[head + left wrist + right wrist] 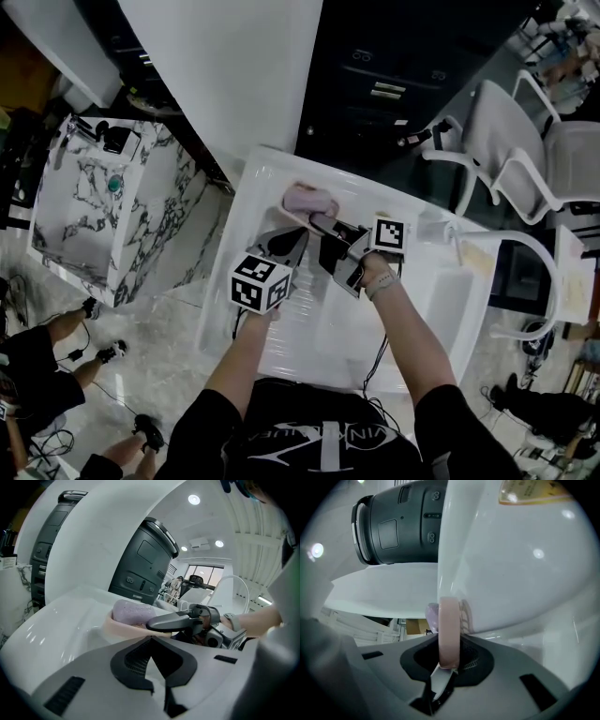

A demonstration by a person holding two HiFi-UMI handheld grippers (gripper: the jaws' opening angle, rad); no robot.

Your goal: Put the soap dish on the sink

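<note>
1. Jaws of your right claw (449, 665) are clenched on the soap dish (449, 630), pinching its pink rim edge-on.
2. Your left claw (153, 644) is closed, with nothing between its jaws. It points at the dish from just beside the right claw and does not touch it.
3. A lilac bar of soap (309, 199) lies in the dish, against the side away from your right claw.
4. The dish sits level at the far end of the white sink (309, 328), close to its back rim. No view shows whether its base rests on the sink or hangs just above it.
5. In the head view, both your forearms come in over the near edge of the sink, and the two claws meet above the basin's far half.
6. Beyond the sink stands a dark cabinet (394, 84).
7. A marble-patterned unit (112, 216) stands on the floor to the sink's left.
8. White chairs (525, 150) stand to its right, well apart from it.
</note>
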